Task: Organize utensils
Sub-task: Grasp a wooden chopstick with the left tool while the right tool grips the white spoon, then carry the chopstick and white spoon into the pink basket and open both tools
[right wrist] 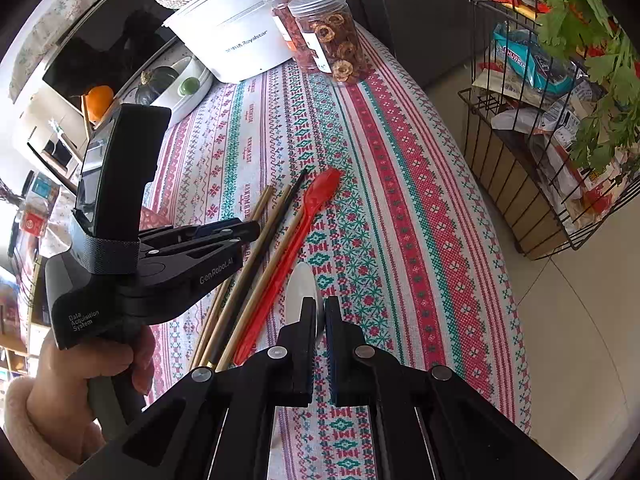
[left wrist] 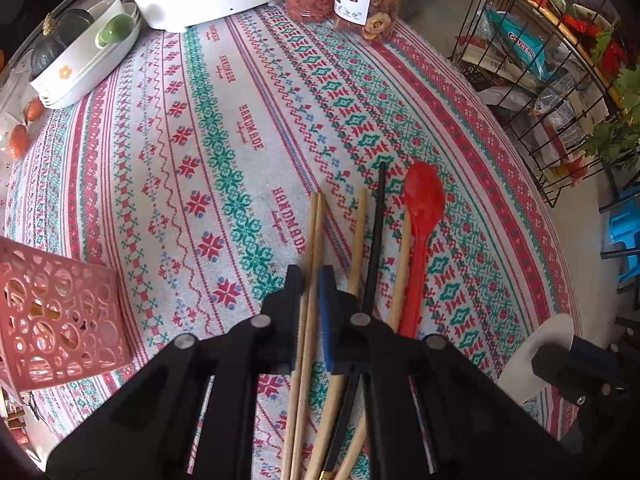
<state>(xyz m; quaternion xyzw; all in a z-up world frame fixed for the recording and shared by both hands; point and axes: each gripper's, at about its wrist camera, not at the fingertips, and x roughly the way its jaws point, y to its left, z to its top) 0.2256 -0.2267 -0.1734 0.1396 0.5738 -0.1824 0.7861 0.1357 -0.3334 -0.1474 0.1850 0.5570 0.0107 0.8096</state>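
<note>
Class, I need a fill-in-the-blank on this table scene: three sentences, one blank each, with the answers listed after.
1. The left tongs are shut on a pair of wooden ____.
2. The long plastic spoon lying beside the chopsticks is coloured ____.
3. The right tongs are shut on a spoon whose colour is ____.

Missing words: chopsticks; red; white

Your chopsticks (left wrist: 310, 280) look like matt pale wood; red spoon (left wrist: 422, 216) glossy plastic; tablecloth (left wrist: 240, 140) woven cloth; pink basket (left wrist: 60, 316) perforated plastic.
</note>
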